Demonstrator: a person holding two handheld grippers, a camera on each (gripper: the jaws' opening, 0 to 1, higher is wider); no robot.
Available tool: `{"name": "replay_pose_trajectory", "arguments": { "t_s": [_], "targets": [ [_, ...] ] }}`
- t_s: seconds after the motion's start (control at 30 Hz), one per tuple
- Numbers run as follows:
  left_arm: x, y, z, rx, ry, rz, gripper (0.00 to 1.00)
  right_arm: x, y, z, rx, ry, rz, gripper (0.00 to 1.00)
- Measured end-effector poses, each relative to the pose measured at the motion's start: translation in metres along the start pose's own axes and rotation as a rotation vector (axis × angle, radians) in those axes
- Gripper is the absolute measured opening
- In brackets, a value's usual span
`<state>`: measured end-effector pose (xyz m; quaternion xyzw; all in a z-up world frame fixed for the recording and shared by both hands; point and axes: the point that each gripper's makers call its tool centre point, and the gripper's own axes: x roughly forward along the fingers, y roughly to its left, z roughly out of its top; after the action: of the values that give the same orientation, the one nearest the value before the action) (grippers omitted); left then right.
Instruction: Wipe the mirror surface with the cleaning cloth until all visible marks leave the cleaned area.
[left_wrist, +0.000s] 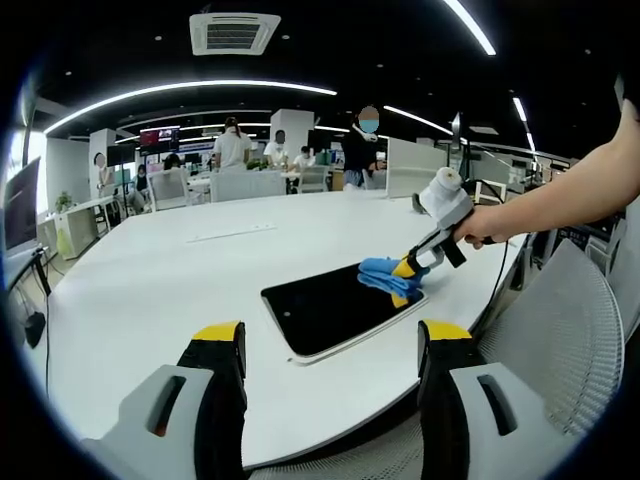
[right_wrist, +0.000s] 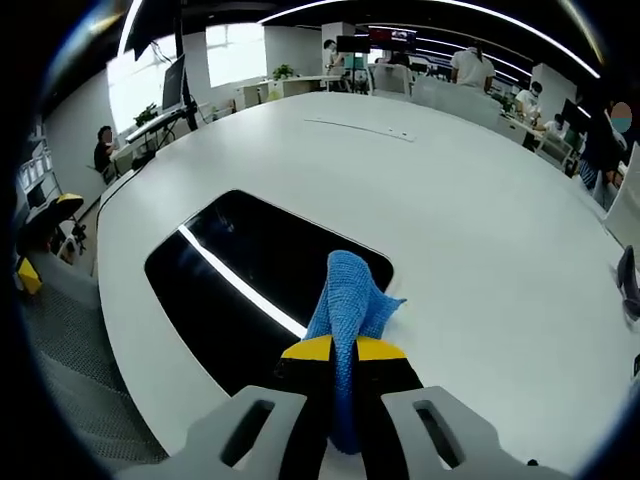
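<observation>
Looking along my right gripper (right_wrist: 340, 350), I saw its yellow-tipped jaws pinched tight on the blue cloth (right_wrist: 345, 300), which ran up between them and spilled forward onto the mirror (right_wrist: 230, 270). The free end of the cloth lay bunched on the near corner of the mirror, touching the dark glass. A bright strip of ceiling light crossed the glass as a reflection, from the far left edge toward the cloth.

From the left gripper view, my left gripper (left_wrist: 330, 345) hung with its jaws spread wide and nothing between them, well short of the mirror (left_wrist: 335, 305). The mirror lay flat beyond the jaws, a dark rounded rectangle with a pale rim. At its far right corner the right gripper (left_wrist: 408, 280) pressed the cloth (left_wrist: 385, 275) down, held by a hand (left_wrist: 485, 225) reaching in from the right.

The mirror rested on a broad white table (left_wrist: 160, 280) with a curved edge. A grey mesh chair (left_wrist: 565, 330) stood just right of the mirror, off the table's edge. Beyond the mirror the room was an open office with a dark ceiling, long curved light strips, an air vent (left_wrist: 235, 32), desks, and several people (left_wrist: 232, 145) standing far off.
</observation>
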<state>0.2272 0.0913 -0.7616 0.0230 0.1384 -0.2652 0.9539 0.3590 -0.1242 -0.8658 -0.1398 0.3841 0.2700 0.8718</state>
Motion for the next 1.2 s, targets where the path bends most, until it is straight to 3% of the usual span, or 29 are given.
{"name": "replay_pose_trajectory", "arguments": {
  "t_s": [1.2],
  "targets": [
    [0.002,0.0,0.001,0.001,-0.005,0.003,0.68,-0.024,0.036,-0.027,-0.02,0.007,0.071,0.01]
  ]
}}
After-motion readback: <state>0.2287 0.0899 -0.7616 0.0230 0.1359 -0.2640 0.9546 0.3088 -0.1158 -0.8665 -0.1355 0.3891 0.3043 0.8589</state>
